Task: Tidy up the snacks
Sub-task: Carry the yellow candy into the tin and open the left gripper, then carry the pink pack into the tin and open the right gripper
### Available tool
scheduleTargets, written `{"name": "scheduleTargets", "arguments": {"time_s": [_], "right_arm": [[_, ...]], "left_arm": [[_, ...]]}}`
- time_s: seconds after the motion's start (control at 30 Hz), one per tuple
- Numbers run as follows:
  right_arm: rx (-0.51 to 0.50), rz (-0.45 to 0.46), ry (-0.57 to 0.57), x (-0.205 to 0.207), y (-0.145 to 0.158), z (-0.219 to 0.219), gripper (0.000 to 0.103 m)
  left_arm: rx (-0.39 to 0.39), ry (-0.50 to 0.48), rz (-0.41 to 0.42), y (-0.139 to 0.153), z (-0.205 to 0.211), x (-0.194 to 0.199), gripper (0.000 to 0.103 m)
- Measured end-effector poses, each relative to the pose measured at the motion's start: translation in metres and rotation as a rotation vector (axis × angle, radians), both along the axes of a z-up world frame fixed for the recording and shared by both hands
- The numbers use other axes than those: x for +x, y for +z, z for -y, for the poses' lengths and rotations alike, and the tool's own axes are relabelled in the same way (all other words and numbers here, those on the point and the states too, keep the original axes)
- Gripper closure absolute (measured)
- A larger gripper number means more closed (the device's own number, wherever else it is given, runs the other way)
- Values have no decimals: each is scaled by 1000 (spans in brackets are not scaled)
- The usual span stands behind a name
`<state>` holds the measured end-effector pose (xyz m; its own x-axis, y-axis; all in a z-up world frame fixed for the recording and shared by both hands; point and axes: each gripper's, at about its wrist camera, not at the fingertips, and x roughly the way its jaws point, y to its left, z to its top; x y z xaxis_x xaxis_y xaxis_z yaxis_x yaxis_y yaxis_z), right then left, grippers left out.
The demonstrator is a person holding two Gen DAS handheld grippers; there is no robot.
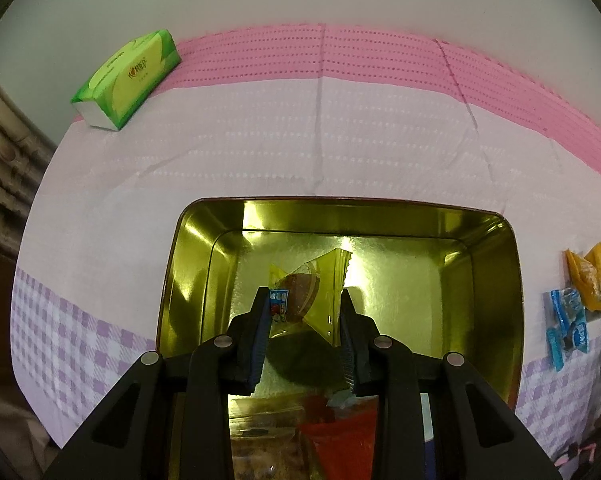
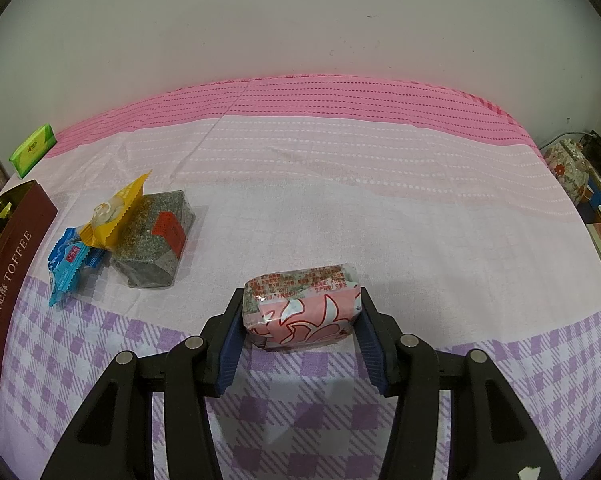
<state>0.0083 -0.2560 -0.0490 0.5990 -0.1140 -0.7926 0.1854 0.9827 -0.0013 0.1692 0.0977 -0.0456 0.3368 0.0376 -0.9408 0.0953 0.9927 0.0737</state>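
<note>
- Left gripper [image 1: 304, 312]: jaws nearly closed, pinching a yellow snack [image 1: 312, 292] over the gold tin [image 1: 496, 280], which already has packets in its near end.
- Right gripper [image 2: 300, 320]: jaws part open, clamped on a pink packet [image 2: 304, 312] at the desk.
- Risk: the thin wrapper could slip or catch on a pad at release, dropping the snack askew.
- Risk: the tin could be nudged by the jaws.
- Nearby: blue packets [image 2: 70, 268], yellow packet [image 2: 114, 212] and grey block [image 2: 156, 240] wait beside the tin; a tissue box [image 2: 34, 150] sits far off, obstructing nothing.
</note>
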Motion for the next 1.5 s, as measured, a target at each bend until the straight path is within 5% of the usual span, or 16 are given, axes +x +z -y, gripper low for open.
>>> {"name": "scheduleTargets", "arguments": {"time_s": [0.53,0.6,1.23,1.5], "right_arm": [[-2,-1,0,0,0,-1,53],[-3,-1,0,0,1,0,53],[-19,-13,-10,2,3,2,56],[-40,-32,-29,5,9,-1,57]], "left_arm": [[-2,-29,15,8,-2,-13,59],[-12,-38,31,13,-2,-19,51],[-31,-1,213,69,-37,-91,33],[-9,37,268,71,-55,-106,30]]}}
